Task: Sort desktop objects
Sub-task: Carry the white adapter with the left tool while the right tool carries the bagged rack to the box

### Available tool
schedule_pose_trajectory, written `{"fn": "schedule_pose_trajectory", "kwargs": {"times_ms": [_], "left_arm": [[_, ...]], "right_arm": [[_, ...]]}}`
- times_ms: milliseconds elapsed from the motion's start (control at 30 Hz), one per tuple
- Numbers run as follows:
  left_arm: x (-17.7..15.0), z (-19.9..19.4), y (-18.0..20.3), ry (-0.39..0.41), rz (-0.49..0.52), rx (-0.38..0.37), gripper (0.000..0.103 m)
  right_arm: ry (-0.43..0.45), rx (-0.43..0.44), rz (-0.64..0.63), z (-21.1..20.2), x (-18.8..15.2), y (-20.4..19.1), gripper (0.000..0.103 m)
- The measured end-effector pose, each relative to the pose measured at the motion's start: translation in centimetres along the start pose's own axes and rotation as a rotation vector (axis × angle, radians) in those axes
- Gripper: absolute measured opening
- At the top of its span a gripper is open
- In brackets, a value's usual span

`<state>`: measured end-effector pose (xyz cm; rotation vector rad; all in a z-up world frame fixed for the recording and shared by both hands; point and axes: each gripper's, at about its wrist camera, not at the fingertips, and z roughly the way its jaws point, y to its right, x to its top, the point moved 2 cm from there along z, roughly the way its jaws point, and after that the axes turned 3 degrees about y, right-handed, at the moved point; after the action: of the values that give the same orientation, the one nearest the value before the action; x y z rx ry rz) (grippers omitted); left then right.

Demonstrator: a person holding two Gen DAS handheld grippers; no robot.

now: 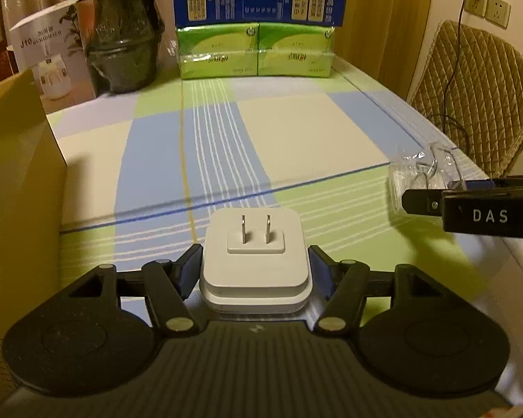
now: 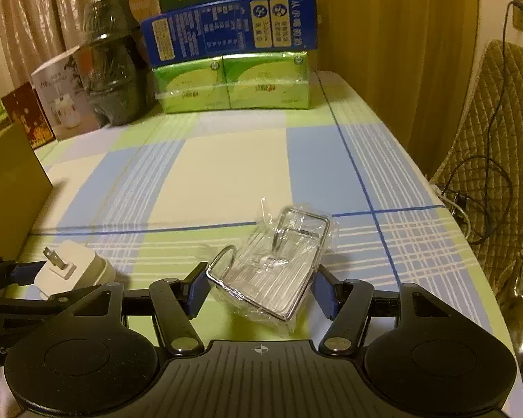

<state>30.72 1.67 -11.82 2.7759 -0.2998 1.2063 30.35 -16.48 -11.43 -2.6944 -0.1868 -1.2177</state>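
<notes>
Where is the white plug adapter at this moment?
The white plug adapter sits between the left gripper fingers, prongs up, on the checked tablecloth; the right wrist view shows it left of the plastic-wrapped metal rack.

You are working in a home, at a table under a checked cloth [image 2: 233, 160]. Behind the cloth hang curtains [image 2: 35, 28]; to its right stand a quilted chair [image 1: 477, 80] and wall sockets [image 1: 488, 7]; household cartons [image 1: 258, 0] line its far edge.
</notes>
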Motion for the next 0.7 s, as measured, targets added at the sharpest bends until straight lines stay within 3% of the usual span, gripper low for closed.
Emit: {"fn": "schedule_pose_trajectory", "kwargs": {"times_ms": [333, 700], "left_arm": [[0.4, -4.6, 1.0, 0.038, 0.024, 0.014, 0.06], [-1.7, -12.9, 1.4, 0.038, -0.021, 0.052, 0.06]], "right_arm": [[0.075, 0.018, 0.026, -6.4, -1.1, -1.6, 0.059], [0.077, 0.047, 0.053, -14.8, -4.6, -4.1, 0.059]]}}
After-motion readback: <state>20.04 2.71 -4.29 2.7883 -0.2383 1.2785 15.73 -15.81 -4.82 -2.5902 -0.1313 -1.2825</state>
